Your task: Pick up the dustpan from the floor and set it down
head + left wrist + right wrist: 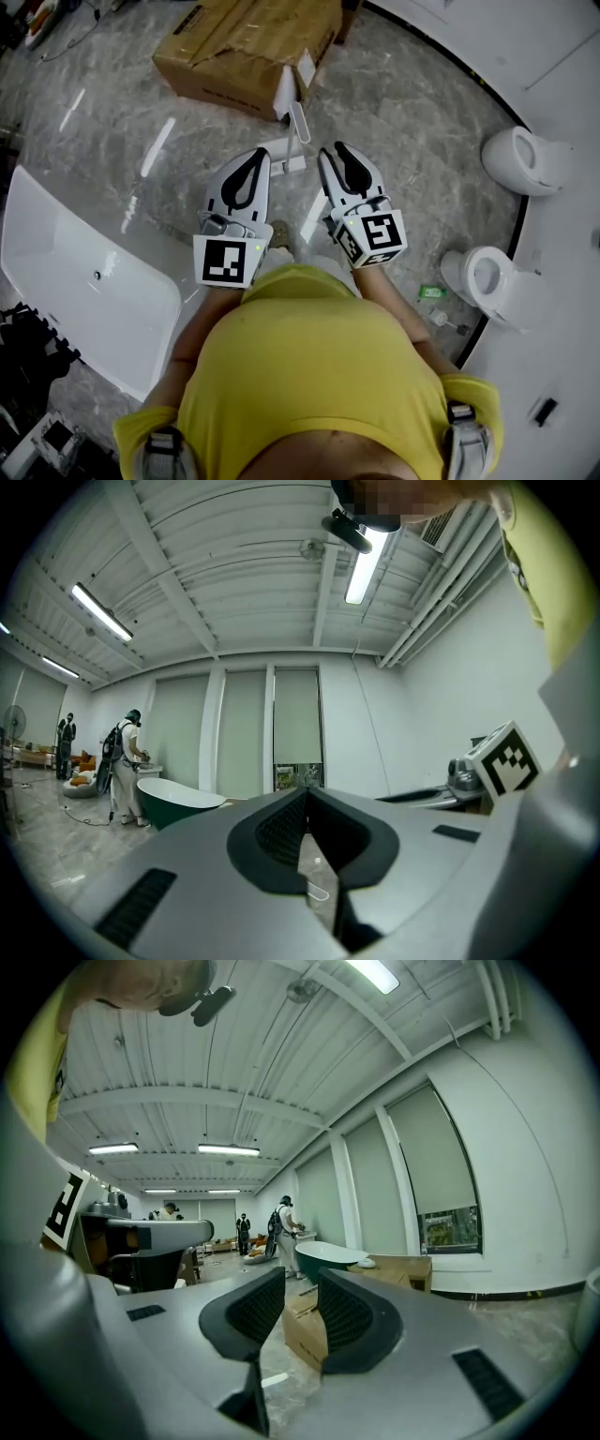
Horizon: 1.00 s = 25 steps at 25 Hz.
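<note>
The left gripper (305,797) is showing its jaws pressed together, the black pads meeting at the tips with nothing between them. The right gripper (302,1283) is showing its jaws spread by a moderate gap, also empty; only a distant cardboard box is appearing through it. Both are pointing level, well above the floor (422,112).

The dustpan (298,127) is lying untouched on the floor at twelve o'clock from both pairs of jaws, just beside the cardboard box (244,47).

Several things are looking risky from here:
- Closed left jaws would be shoving the pan rather than gripping it.
- On such a slick floor, a nudge could be sending it skating toward the box.
- Its slim handle looks smooth, so a shallow pinch may be letting it twist or slip.
- The box is crowding the far side and leaving little room to swing.

The jaws are smooth grey shells carrying ribbed, teardrop-shaped black pads. The dustpan is white, apparently hard plastic, with a narrow handle and a flat blade. The floor is grey veined stone, glossy and reflecting the lights. The box is matte brown cardboard with crumpled flaps. A glossy white bathtub (56,234) is lying at eight o'clock, and rounded white toilets (525,159) are standing at three o'clock.
</note>
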### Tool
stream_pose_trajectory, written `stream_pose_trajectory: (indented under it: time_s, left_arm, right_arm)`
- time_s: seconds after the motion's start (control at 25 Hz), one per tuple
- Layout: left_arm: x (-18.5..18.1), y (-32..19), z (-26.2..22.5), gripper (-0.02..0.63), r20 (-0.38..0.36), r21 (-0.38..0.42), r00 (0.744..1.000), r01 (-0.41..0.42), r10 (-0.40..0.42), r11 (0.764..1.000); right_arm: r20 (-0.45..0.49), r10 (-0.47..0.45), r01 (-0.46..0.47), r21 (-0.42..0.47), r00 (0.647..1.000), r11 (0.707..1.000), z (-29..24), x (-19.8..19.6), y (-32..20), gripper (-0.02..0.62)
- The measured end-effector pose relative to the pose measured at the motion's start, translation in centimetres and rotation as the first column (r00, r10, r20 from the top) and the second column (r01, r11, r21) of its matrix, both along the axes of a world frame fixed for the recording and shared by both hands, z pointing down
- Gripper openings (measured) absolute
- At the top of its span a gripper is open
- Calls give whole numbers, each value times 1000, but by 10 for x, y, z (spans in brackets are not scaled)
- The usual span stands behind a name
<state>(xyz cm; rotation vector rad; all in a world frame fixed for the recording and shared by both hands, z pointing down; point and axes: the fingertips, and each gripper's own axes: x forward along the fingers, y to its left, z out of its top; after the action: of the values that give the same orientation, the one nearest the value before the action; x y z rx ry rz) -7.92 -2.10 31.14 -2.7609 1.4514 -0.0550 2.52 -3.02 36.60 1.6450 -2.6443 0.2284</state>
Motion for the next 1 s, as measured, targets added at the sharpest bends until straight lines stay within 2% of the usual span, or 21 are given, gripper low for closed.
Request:
stream_pose_trajectory:
  time_s: [0.4, 0.72, 1.0]
  left_arm:
    - [0, -43, 17, 2, -32, -65, 998, -47, 45, 997]
    - [3, -76, 27, 2, -23, -76, 1000, -14, 13, 997]
    - [21, -118, 49, 2, 15, -102, 1000, 16, -15, 995]
  right_arm:
    - [1, -3, 3, -104, 1000, 995, 31, -2, -36, 123]
    - [-18, -139, 135, -130, 990, 982, 67, -7, -76, 141]
    - [-32, -257, 243, -230, 966, 942, 123, 1, -113, 150]
